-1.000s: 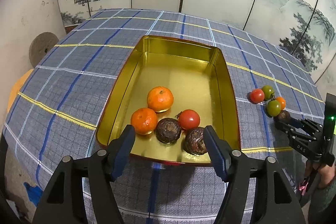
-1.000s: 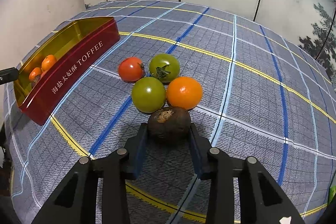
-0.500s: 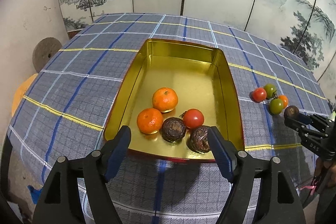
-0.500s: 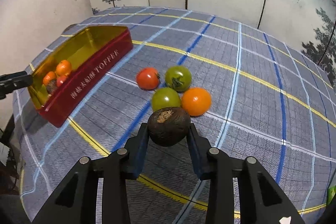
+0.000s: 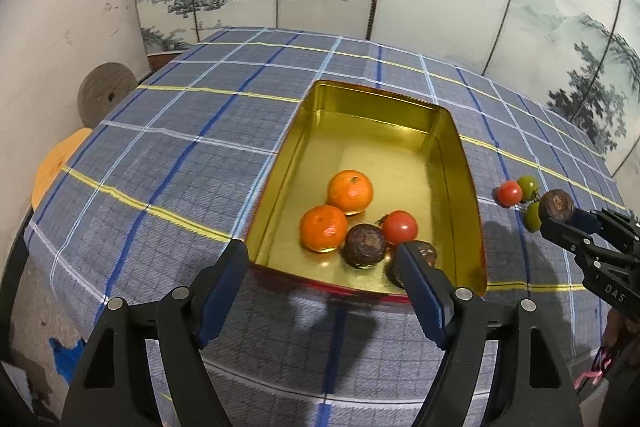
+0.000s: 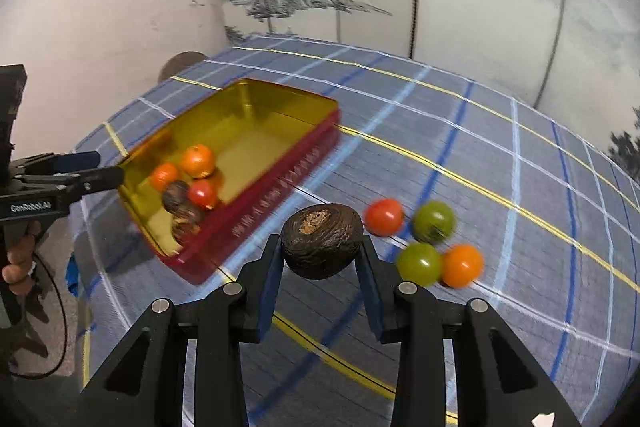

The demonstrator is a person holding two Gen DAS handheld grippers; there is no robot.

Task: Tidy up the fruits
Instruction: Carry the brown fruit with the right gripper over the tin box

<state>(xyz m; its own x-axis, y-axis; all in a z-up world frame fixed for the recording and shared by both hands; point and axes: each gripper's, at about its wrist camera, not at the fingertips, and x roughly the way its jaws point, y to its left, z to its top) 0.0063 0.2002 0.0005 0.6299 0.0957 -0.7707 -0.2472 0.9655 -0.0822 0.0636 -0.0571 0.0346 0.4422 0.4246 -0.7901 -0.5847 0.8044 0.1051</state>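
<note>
1. The right gripper (image 6: 322,263) is clamped on a dark brown fruit (image 6: 322,241), holding it clear of the table (image 6: 500,155). Pads press both its sides.
2. The step in hand looks like the carry: fruit lifted, tin (image 6: 256,95) off to the gripper's left and not yet reached.
3. The left gripper (image 5: 322,267) hangs at the tin's near edge, jaws apart, nothing between them. A hand (image 6: 20,259) is on its grip.
4. In the tin (image 5: 372,99) lie two oranges (image 5: 350,191), a red tomato (image 5: 400,227) and two more brown fruits (image 5: 365,246), all bunched at the near end.
5. On the cloth remain a red tomato (image 6: 384,217), two green tomatoes (image 6: 434,221) and an orange one (image 6: 462,265), huddled close together.
6. Next move, by the look of it: swing across over the tin's red wall, high enough to clear it, then release above the bare gold floor at the far end, where nothing crowds the drop.
7. A round fruit may roll on landing, so a low release seems wise.
</note>
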